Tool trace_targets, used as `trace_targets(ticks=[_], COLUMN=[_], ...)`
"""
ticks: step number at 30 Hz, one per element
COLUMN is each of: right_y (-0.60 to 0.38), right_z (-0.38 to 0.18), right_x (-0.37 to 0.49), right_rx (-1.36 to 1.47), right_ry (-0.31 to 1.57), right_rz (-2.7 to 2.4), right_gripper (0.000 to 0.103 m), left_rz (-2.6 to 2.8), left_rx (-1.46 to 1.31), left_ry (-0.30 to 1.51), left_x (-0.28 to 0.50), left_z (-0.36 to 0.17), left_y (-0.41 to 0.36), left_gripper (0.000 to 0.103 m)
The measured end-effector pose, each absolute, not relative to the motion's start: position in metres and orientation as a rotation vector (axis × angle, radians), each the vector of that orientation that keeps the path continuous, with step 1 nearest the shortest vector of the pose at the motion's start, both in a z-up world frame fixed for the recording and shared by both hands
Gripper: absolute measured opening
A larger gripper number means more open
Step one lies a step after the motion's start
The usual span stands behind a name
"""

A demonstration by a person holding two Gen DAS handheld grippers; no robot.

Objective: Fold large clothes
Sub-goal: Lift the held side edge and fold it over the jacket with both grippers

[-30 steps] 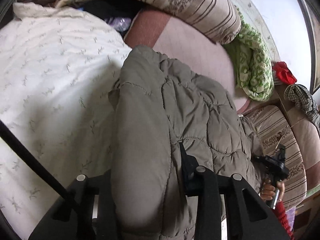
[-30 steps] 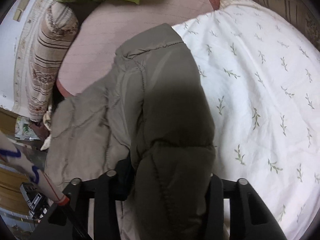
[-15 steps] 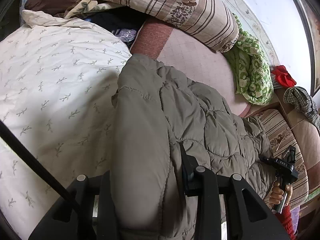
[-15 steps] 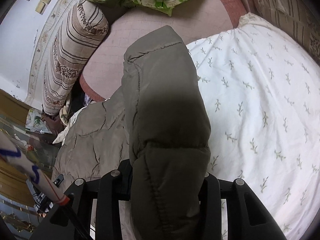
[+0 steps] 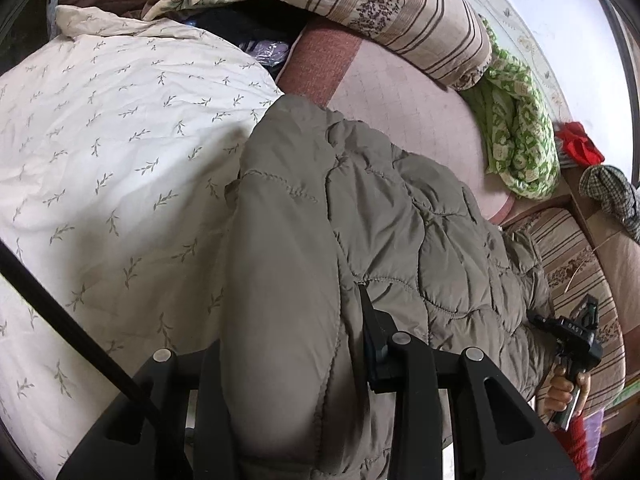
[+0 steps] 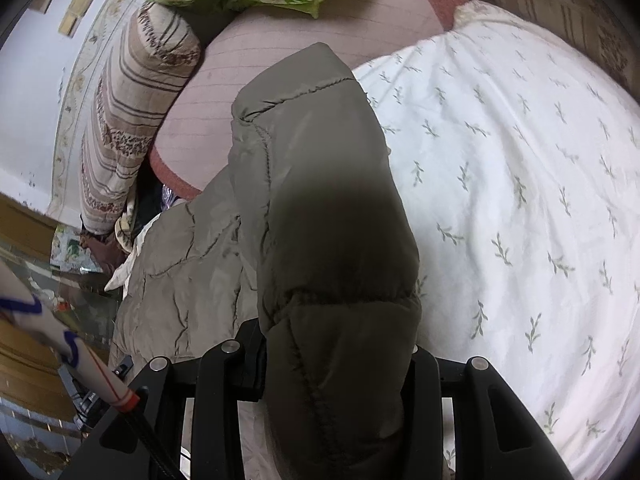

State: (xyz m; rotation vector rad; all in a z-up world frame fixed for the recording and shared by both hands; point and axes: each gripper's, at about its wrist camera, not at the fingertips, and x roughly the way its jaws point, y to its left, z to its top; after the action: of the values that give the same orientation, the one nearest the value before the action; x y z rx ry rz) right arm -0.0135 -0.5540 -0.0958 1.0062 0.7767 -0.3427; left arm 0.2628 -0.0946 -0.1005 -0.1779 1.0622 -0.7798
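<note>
Then clamped on a thick fold of the olive quilted jacket (image 5: 400, 232) by both the left gripper (image 5: 288, 360) and right gripper (image 6: 336, 364); spread over the leaf-print duvet (image 5: 112, 152), jacket edge near the pink mattress (image 6: 256, 80).

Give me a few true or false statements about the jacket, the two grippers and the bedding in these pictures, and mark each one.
1. Both grippers hold the olive padded jacket. True: the left gripper and the right gripper are each shut on a thick fold of it.
2. The white quilt has a leaf print. True.
3. The jacket is bright red. False: it is olive grey.
4. The green patterned blanket lies over the jacket. False: it lies apart, by the striped bolster.
5. The left gripper is open, holding nothing. False: jacket fabric fills it.
</note>
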Motion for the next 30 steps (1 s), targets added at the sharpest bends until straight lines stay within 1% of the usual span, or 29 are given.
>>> trace_targets(ticks=[5, 9, 15, 17, 19, 20, 22, 24, 26, 30], right_y=[-0.553, -0.557, -0.564, -0.567, -0.571, -0.572, -0.572, -0.571, -0.57, -0.565], right_z=[-0.083, -0.073, -0.098, -0.106, -0.116, -0.119, -0.122, -0.123, -0.122, -0.103], right_x=[-0.018, -0.031, -0.047, -0.049, -0.049, -0.049, -0.048, -0.048, -0.048, -0.056], right_rx=[1.006, 0.994, 1.049, 1.067, 1.086, 1.088, 1.089, 1.081, 1.051, 0.949], right_ry=[0.755, 0.73, 0.738, 0.74, 0.755, 0.761, 0.769, 0.774, 0.785, 0.779], right_rz=[-0.326, -0.328, -0.356, -0.366, -0.385, -0.395, -0.422, -0.47, -0.515, -0.612], right_gripper=[0.04, 0.04, 0.04, 0.041, 0.043, 0.046, 0.052, 0.067, 0.075, 0.08], left_rz=[-0.807, -0.829, -0.802, -0.79, -0.764, -0.754, -0.731, -0.725, -0.733, -0.746], left_rx=[-0.187, -0.166, -0.089, -0.088, -0.079, -0.077, -0.079, -0.096, -0.113, -0.132], left_ry=[1.031, 1.049, 1.045, 1.059, 1.081, 1.088, 1.102, 1.115, 1.111, 1.008], left_x=[0.254, 0.246, 0.237, 0.24, 0.244, 0.245, 0.248, 0.249, 0.249, 0.24], left_z=[-0.088, -0.092, -0.097, -0.101, -0.108, -0.11, -0.115, -0.117, -0.112, -0.084], left_y=[-0.097, -0.105, -0.116, -0.117, -0.118, -0.119, -0.119, -0.117, -0.112, -0.095], left_gripper=[0.033, 0.033, 0.033, 0.036, 0.041, 0.044, 0.048, 0.049, 0.049, 0.049])
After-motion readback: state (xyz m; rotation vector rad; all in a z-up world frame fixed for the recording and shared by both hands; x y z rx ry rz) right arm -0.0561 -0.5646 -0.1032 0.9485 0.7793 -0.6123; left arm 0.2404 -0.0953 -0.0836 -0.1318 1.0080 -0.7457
